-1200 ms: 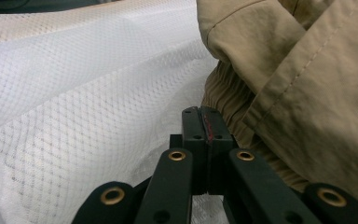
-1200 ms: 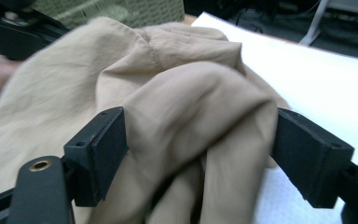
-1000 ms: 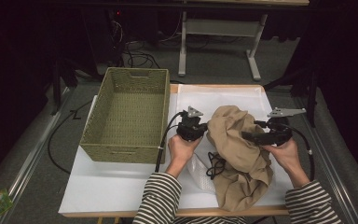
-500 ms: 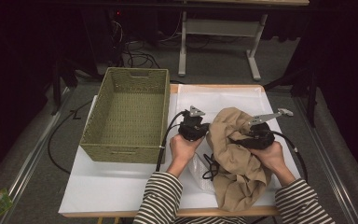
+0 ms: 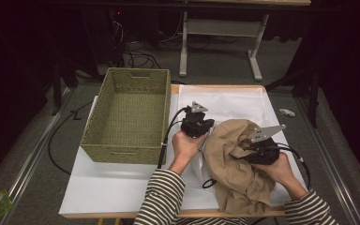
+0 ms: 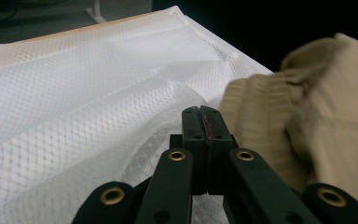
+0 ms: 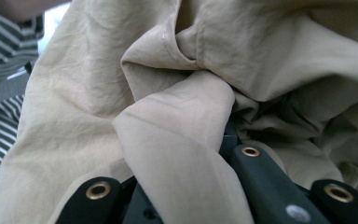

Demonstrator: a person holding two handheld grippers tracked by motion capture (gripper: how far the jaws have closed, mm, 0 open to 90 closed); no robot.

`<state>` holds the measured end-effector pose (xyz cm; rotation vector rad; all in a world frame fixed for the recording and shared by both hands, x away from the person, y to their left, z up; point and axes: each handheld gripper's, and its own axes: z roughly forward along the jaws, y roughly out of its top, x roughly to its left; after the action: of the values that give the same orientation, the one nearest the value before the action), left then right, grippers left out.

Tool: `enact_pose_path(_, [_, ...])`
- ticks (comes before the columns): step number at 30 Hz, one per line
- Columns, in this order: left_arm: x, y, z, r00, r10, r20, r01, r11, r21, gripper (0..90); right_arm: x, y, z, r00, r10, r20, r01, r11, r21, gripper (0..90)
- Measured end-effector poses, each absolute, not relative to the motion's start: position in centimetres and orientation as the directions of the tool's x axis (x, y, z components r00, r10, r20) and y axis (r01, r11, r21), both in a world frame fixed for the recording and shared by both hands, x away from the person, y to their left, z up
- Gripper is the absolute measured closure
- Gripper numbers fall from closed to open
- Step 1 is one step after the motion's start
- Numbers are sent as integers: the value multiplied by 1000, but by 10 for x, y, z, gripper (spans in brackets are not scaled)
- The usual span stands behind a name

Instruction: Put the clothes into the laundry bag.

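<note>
A crumpled tan garment (image 5: 234,180) (image 6: 317,130) (image 7: 98,84) lies on the right half of the table, partly over a white mesh bag (image 5: 225,101) (image 6: 98,93). My right gripper (image 5: 243,152) (image 7: 226,135) is buried in the garment's upper folds. Its jaws have just been closing and now pinch a fold of tan cloth that drapes over them. My left gripper (image 5: 207,124) (image 6: 200,114) rests at the garment's left edge over the mesh, jaws pressed together. Whether any mesh is caught between them I cannot tell.
A green woven basket (image 5: 122,152) stands on the table's left half, close beside my left hand. A white sheet (image 5: 112,187) covers the tabletop. Black cables trail from both grippers. A table frame (image 5: 215,33) and floor cables lie beyond the far edge.
My right gripper has moved left and down into the garment and closed on a fold. The cloth has bunched toward the middle. The left hand has stayed put.
</note>
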<state>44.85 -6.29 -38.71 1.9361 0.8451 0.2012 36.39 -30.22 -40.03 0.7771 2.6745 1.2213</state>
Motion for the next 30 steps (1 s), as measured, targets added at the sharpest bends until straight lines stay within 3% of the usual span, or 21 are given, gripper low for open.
enact_pose_path(6, [442, -63, -376, 762, 619, -192, 444, -282, 850, 900, 371, -288, -415, -850, 507, 140, 449, 561, 695, 857])
enact_pose_path(19, [430, -59, -371, 774, 609, -176, 418, -282, 864, 900, 406, -280, -439, -723, 687, 71, 534, 491, 688, 841])
enact_pose_path(21, [431, -58, -374, 771, 611, -180, 423, -280, 862, 900, 404, -281, -437, -724, 687, 68, 531, 491, 690, 802])
enact_pose_path(27, [431, -57, -374, 769, 616, -174, 417, -277, 865, 900, 383, -295, -416, -726, 687, 38, 503, 492, 711, 577])
enact_pose_path(30, [431, -55, -373, 768, 616, -175, 418, -276, 865, 900, 372, -307, -404, -724, 689, 26, 494, 492, 716, 524])
